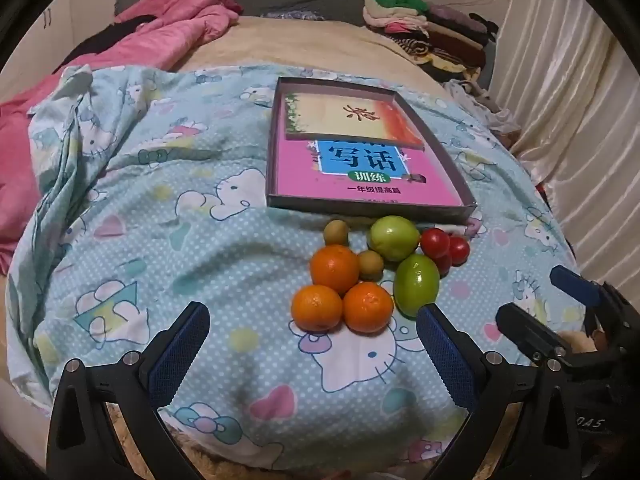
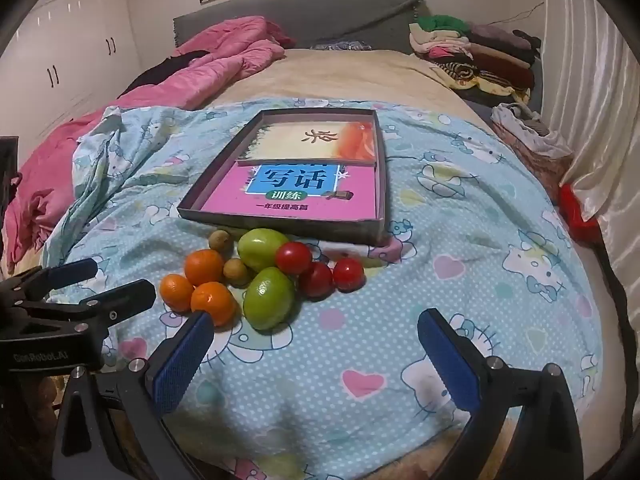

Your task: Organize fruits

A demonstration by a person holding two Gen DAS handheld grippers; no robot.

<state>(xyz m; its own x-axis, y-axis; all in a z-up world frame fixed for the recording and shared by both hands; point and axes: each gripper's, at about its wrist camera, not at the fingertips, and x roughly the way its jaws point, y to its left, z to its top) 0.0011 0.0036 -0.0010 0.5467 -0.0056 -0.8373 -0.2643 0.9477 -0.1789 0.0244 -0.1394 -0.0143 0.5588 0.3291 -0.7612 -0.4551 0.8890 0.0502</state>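
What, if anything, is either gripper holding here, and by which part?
Nothing is held. The left gripper and the right gripper both stand wide open above the quilt, short of the fruit pile.

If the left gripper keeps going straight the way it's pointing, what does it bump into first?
Probably the oranges: the left gripper, jaws wide open and empty, points down at the nearest orange pair on the quilt. Depth is unclear, so it may meet the quilt just short of them.

Both wrist cameras look steeply down along the bed [image 1: 312,40], near and side by side, sharing the fruit pile [image 1: 360,276] and shallow box [image 2: 304,224]
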